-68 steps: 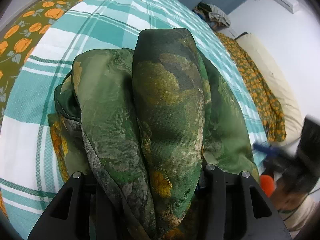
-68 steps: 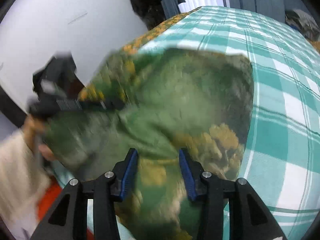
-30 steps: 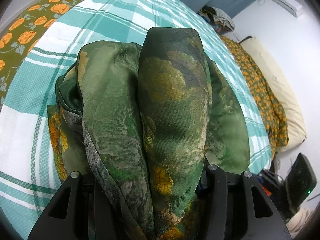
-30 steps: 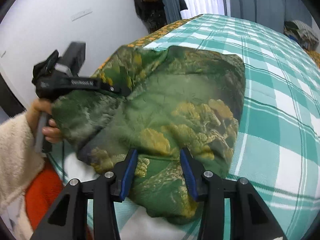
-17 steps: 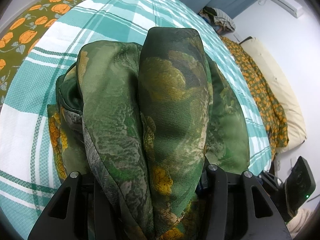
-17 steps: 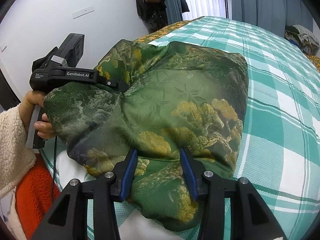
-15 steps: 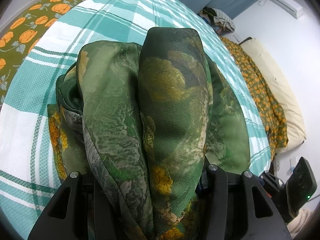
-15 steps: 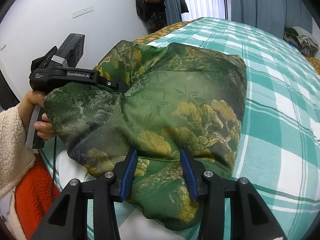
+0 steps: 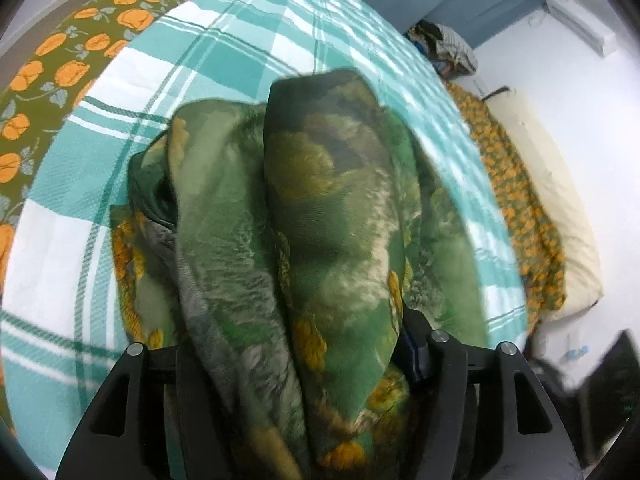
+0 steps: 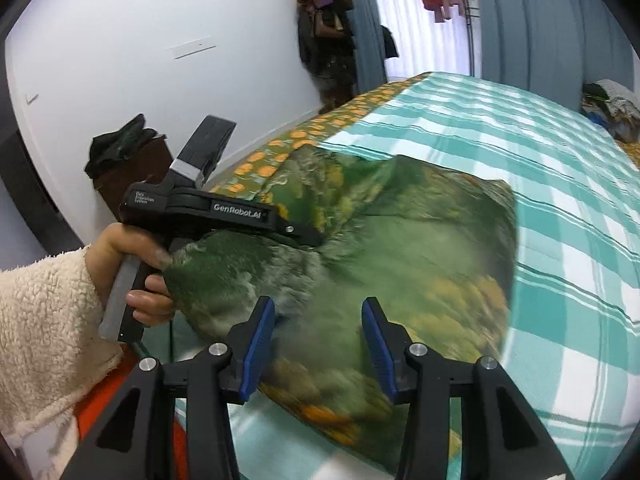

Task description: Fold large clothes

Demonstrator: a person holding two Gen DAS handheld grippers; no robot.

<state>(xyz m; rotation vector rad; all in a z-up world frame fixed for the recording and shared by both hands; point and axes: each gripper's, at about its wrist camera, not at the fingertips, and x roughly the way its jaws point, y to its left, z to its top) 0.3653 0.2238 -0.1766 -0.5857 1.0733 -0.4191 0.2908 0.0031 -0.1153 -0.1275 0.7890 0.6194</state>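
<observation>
Left gripper (image 9: 304, 364) is clamped on a thick bunch of the green garment (image 9: 320, 216); folds spill over both fingers and hide the tips. From the right wrist view the left gripper (image 10: 308, 236) sits on the garment's (image 10: 400, 256) near-left edge, held by the left hand (image 10: 132, 276) in a cream fleece sleeve (image 10: 44, 320). Right gripper (image 10: 318, 336) is spread wide, blue pads (image 10: 258, 344) apart, nothing between them, hovering over the garment's near edge. Garment lies in a bundled heap on the teal plaid bedspread (image 10: 560, 184) near the bed's corner. Right wrist view is motion-blurred on the cloth.
</observation>
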